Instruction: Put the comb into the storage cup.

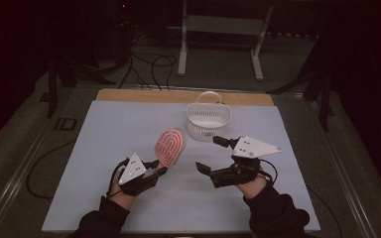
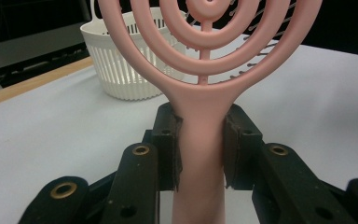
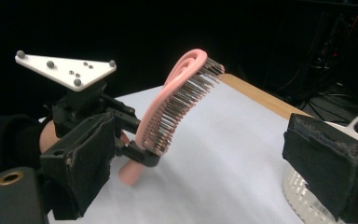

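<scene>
A pink hairbrush (image 1: 170,145) with a ring-patterned back is held up off the white table cover (image 1: 129,124), head tilted toward the far side. My left gripper (image 1: 158,167) is shut on its handle. In the left gripper view both black pads (image 2: 168,144) press the pink handle (image 2: 200,154). My right gripper (image 1: 209,153) hovers just right of the brush with its jaws spread wide and nothing between them. The right gripper view shows the brush (image 3: 177,102) from the side, bristles facing my open right gripper (image 3: 209,156), with the left gripper (image 3: 121,135) clamped on its handle.
A white slotted basket (image 1: 208,119) with an arched handle stands behind the brush near the table's far edge, and it also appears in the left gripper view (image 2: 121,65) and the right gripper view (image 3: 303,196). A wooden strip (image 1: 178,95) runs along the far edge. Cables lie on the floor beyond.
</scene>
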A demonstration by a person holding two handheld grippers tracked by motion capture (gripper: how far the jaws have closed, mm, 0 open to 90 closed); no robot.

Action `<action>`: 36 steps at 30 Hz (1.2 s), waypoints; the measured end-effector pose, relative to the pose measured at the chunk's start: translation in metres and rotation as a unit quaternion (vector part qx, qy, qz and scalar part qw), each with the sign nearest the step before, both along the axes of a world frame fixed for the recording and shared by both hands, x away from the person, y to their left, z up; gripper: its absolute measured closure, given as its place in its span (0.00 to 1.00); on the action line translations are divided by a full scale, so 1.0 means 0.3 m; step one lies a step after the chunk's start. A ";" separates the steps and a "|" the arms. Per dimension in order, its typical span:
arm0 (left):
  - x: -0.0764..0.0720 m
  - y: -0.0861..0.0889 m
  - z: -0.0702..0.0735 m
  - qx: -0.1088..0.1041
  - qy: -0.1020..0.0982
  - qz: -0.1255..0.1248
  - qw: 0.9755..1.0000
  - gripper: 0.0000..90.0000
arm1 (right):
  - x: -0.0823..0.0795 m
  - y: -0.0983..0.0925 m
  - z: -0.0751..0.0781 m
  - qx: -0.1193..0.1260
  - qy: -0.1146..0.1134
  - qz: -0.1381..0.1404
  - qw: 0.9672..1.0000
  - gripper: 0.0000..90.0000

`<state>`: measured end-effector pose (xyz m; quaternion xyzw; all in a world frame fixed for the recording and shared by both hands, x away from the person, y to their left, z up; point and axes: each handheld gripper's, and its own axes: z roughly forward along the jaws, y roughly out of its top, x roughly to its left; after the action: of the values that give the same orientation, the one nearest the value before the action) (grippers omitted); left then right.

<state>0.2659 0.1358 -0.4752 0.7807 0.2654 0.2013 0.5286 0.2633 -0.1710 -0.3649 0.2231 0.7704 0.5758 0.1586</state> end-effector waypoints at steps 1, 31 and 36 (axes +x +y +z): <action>0.000 0.000 0.000 0.001 0.000 0.000 1.000 0.79 | 0.004 0.010 0.002 0.000 -0.001 0.000 1.000 0.10; 0.001 -0.001 -0.003 -0.001 -0.001 0.002 1.000 0.79 | 0.057 0.220 -0.015 0.057 0.096 -0.111 0.987 0.09; 0.002 -0.001 -0.004 -0.001 0.000 0.001 1.000 0.79 | 0.059 0.241 -0.016 0.074 0.127 -0.120 0.982 0.09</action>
<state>0.2666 0.1355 -0.4763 0.7797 0.2668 0.2019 0.5293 0.2811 -0.0988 -0.3698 0.3967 0.7067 0.5753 0.1107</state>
